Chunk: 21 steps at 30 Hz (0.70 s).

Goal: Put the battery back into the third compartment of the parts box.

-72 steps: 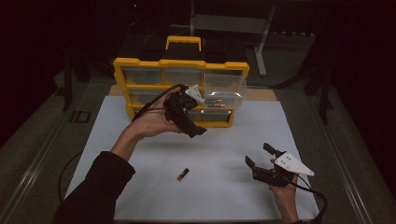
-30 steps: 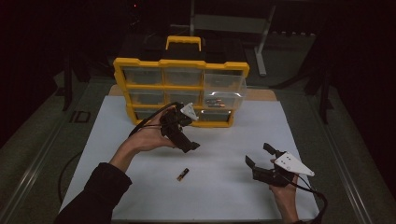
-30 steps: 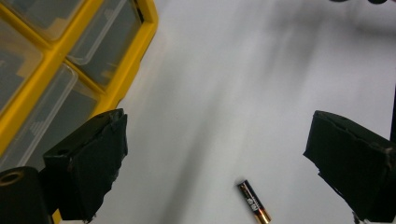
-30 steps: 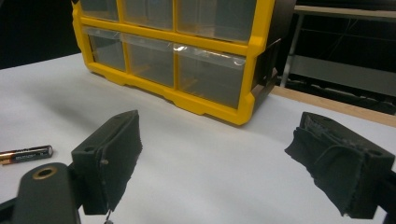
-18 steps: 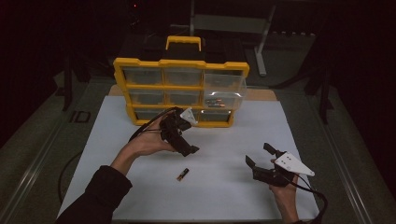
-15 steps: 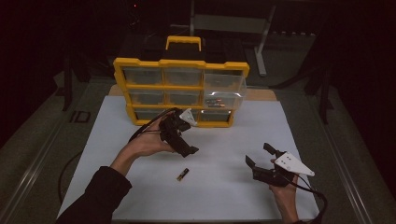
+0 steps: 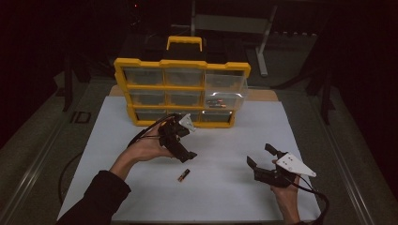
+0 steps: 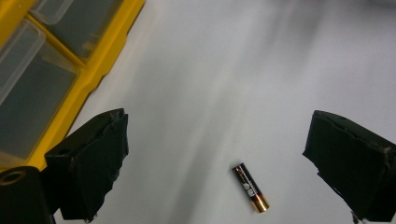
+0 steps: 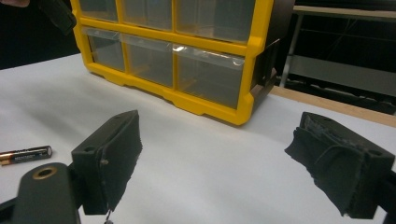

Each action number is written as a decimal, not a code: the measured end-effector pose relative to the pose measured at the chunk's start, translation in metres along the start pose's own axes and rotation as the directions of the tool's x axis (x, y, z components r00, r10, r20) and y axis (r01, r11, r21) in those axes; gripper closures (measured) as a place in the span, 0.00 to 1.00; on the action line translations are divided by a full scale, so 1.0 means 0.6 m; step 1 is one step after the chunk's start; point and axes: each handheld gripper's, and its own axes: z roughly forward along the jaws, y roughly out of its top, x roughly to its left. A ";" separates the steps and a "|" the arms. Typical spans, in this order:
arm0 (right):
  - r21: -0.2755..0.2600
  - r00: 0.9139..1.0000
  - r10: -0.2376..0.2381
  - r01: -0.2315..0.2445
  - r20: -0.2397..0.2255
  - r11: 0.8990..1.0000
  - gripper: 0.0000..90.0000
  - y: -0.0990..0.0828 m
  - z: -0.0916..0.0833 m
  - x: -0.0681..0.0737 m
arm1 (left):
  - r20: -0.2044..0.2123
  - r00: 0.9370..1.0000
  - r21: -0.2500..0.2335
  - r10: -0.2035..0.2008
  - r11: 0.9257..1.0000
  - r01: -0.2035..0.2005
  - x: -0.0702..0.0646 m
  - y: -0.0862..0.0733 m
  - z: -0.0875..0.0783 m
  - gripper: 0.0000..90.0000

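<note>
A small black-and-gold battery (image 7: 183, 175) lies on the white mat, in front of the person's left hand. My left gripper (image 7: 184, 153) hovers just above and behind it, pointing down at it. In the left gripper view its jaws stand wide open (image 8: 219, 163), with the battery (image 8: 251, 187) on the mat between them, nearer the right pad. My right gripper (image 7: 260, 155) is held low at the front right, open and with nothing in it. From the right gripper view (image 9: 219, 154) the battery (image 9: 25, 155) lies far to the left.
A yellow drawer organiser (image 7: 182, 87) stands at the back of the white mat (image 7: 234, 197). Its right middle drawer (image 7: 225, 93) is pulled out and holds small items. The organiser's frame (image 9: 205, 105) rises ahead of the right gripper.
The left gripper has come down and toward the person, away from the organiser's pulled-out drawer, and now hangs over the battery. The right gripper and battery have stayed put.
</note>
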 end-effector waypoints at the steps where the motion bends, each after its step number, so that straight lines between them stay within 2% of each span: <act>1: -0.001 1.000 0.000 0.000 0.000 1.000 0.16 0.000 0.000 0.000 | -0.001 1.000 0.001 0.001 1.000 -0.001 0.000 -0.001 0.001 0.08; 21: -0.001 1.000 0.002 -0.002 0.001 1.000 0.16 0.000 0.000 0.000 | -0.021 0.999 0.048 -0.039 0.998 0.040 -0.007 -0.026 0.024 0.08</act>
